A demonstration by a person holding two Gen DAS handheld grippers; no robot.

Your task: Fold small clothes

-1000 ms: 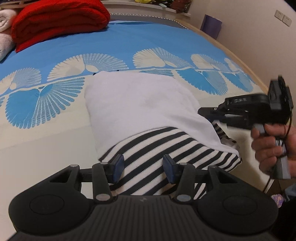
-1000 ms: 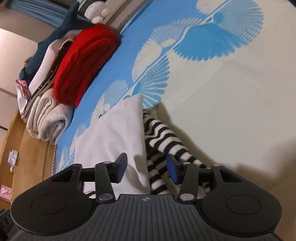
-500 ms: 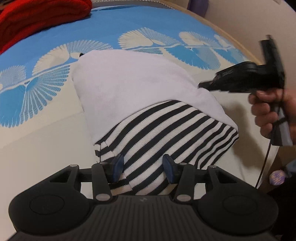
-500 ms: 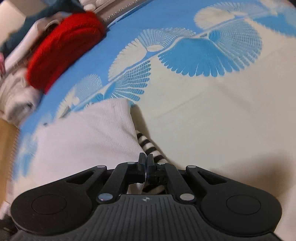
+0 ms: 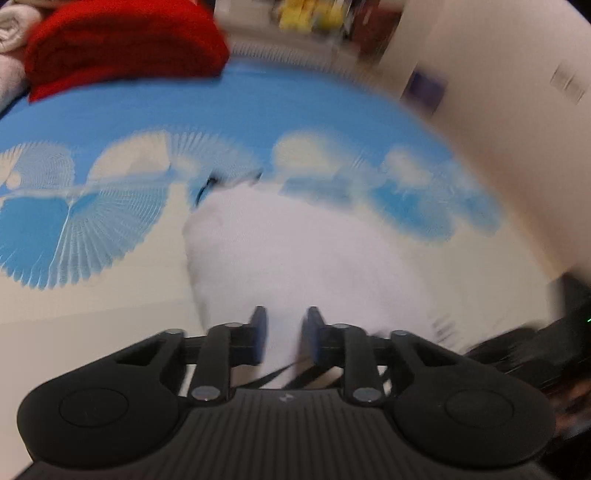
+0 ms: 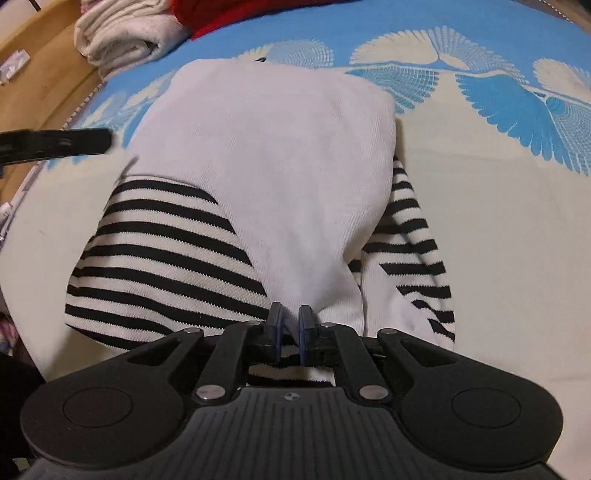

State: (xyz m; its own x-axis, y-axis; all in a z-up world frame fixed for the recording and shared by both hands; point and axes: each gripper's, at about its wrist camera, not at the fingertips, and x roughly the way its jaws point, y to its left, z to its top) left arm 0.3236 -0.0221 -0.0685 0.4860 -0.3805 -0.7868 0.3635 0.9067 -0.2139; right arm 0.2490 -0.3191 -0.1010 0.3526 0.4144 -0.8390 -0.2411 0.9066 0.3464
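A small white top with black-and-white striped sleeves (image 6: 266,155) lies on the bed, sleeves folded in. My right gripper (image 6: 290,325) is shut on the garment's near edge. In the blurred left wrist view the white cloth (image 5: 295,251) fills the middle, and my left gripper (image 5: 285,334) has its fingers narrowed around the near edge of the cloth, a gap still showing between them. The left gripper's tip (image 6: 74,142) shows at the left of the right wrist view, beside the garment.
The bed sheet (image 6: 498,184) is cream with a blue fan pattern. A red knit blanket (image 5: 122,40) and folded white towels (image 6: 125,33) sit at the head of the bed. A wooden bed edge (image 6: 33,85) runs along the left.
The right gripper has swung round to the garment's near edge and holds it. The left gripper's fingers have narrowed onto the cloth and its view has tilted up, blurred by motion.
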